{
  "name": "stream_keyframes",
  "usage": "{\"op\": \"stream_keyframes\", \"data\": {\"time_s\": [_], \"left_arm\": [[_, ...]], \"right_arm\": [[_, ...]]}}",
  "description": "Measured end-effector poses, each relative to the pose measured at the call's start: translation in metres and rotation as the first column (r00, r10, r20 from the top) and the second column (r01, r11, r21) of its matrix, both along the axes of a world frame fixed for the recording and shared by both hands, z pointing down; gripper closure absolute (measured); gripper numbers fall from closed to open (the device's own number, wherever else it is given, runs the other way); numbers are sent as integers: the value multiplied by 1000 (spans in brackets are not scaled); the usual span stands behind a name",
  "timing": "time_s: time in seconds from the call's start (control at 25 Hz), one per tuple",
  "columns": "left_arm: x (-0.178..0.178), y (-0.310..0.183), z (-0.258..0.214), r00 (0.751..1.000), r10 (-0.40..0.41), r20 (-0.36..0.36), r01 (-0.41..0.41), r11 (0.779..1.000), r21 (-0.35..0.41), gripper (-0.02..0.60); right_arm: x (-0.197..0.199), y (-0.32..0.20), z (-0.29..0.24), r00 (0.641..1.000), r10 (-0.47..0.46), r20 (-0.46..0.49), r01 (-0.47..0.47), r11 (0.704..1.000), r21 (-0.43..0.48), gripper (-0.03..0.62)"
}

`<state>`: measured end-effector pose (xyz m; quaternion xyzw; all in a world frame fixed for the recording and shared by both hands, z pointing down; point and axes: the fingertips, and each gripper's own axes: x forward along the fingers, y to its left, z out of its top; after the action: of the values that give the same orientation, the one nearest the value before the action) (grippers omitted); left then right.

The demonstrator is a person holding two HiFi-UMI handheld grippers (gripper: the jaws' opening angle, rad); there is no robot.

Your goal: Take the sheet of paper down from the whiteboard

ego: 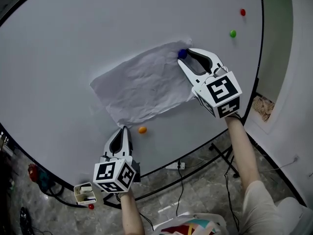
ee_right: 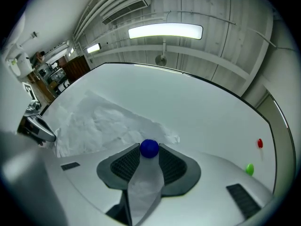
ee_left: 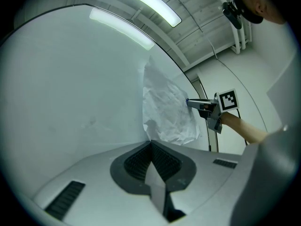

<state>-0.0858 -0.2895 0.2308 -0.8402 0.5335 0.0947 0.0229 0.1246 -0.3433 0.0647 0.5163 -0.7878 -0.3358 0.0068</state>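
A crumpled white sheet of paper hangs slantwise on the whiteboard. A blue magnet pins its upper right corner. My right gripper reaches up to that corner, and its two fingertips close on the sides of the blue magnet. My left gripper sits at the sheet's lowest corner with its jaws pressed together, and the paper's edge runs down into the tips. The left gripper view shows the sheet bulging off the board, with the right gripper at its far corner.
An orange magnet sticks to the bare board just below the sheet. A green magnet and a red magnet sit at the board's upper right. Below the board's dark frame are stand legs, cables and a small white holder.
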Motion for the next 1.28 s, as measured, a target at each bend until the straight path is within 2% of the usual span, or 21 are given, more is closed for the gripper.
{"op": "stream_keyframes", "data": {"time_s": [0.28, 0.44, 0.6, 0.8, 1.08, 1.28], "left_arm": [[-1, 0, 0, 1000, -23, -8, 23, 1000, 6, 535], [-4, 4, -3, 999, -40, -17, 40, 999, 26, 535], [-8, 11, -10, 997, -78, -11, 79, 996, 44, 535], [-9, 23, -11, 994, -103, -36, 104, 994, 39, 537], [8, 45, -11, 995, -96, -30, 98, 993, 70, 537], [22, 54, -11, 994, -105, -2, 105, 992, 74, 536]], "right_arm": [[2, -1, 0, 1000, -9, -17, 10, 1000, 10, 471], [9, -3, -2, 1000, -1, 9, 1, 1000, 5, 471], [37, -7, -8, 996, 60, 60, -61, 998, 14, 471], [67, -14, -4, 994, 75, 84, -73, 997, -20, 471], [67, -16, 4, 995, 6, 104, -1, 999, -44, 471], [70, -14, 1, 994, -1, 108, 1, 1000, 1, 471]]}}
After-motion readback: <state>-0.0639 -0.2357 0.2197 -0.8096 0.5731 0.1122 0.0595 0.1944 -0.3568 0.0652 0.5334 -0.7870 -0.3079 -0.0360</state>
